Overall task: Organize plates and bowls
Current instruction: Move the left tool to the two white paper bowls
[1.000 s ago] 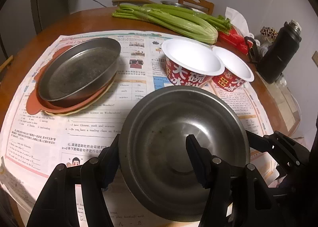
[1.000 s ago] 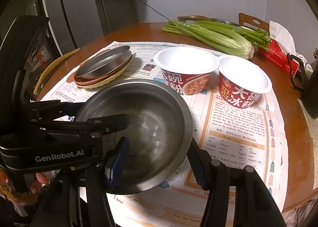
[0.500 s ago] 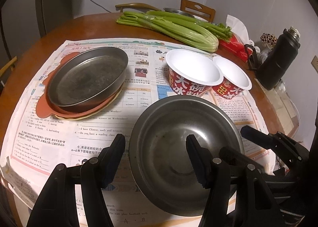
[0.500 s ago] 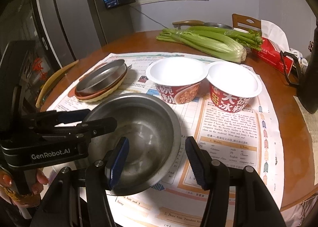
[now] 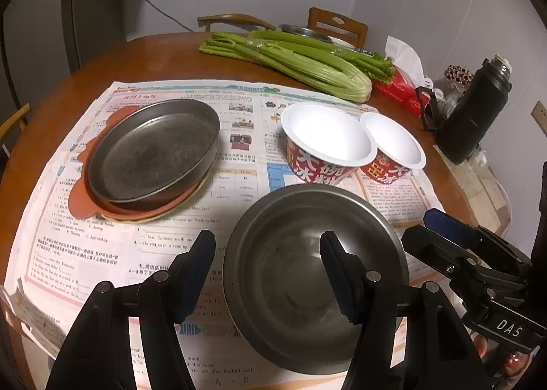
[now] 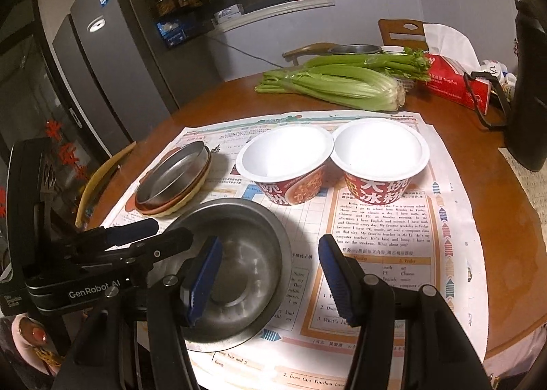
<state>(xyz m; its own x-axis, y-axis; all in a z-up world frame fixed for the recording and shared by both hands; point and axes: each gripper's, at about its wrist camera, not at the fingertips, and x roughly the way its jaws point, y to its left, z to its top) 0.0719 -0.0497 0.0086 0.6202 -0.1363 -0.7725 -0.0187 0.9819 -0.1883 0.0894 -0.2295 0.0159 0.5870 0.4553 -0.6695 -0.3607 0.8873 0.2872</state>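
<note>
A steel bowl (image 5: 307, 273) rests on the newspaper near the table's front edge; it also shows in the right wrist view (image 6: 239, 263). My left gripper (image 5: 270, 273) is open above its left rim, and my right gripper (image 6: 270, 277) is open above its right rim. Neither holds anything. A metal pan (image 5: 154, 150) lies stacked on an orange plate (image 5: 82, 198) and a pale plate at left; the stack also shows in the right wrist view (image 6: 174, 178). Two red paper bowls (image 5: 328, 144) (image 5: 393, 147) stand side by side behind the steel bowl, also seen from the right wrist (image 6: 283, 161) (image 6: 379, 157).
Celery (image 5: 294, 58) lies across the back of the round wooden table (image 5: 154, 58). A black flask (image 5: 475, 109), a red tissue box (image 6: 454, 82) and small items stand at right. Chairs stand behind the table, a fridge (image 6: 112, 65) at left.
Both grippers have pulled back and up from the steel bowl, which now rests on the newspaper. The left gripper, earlier astride its rim, now stands clear of it.
</note>
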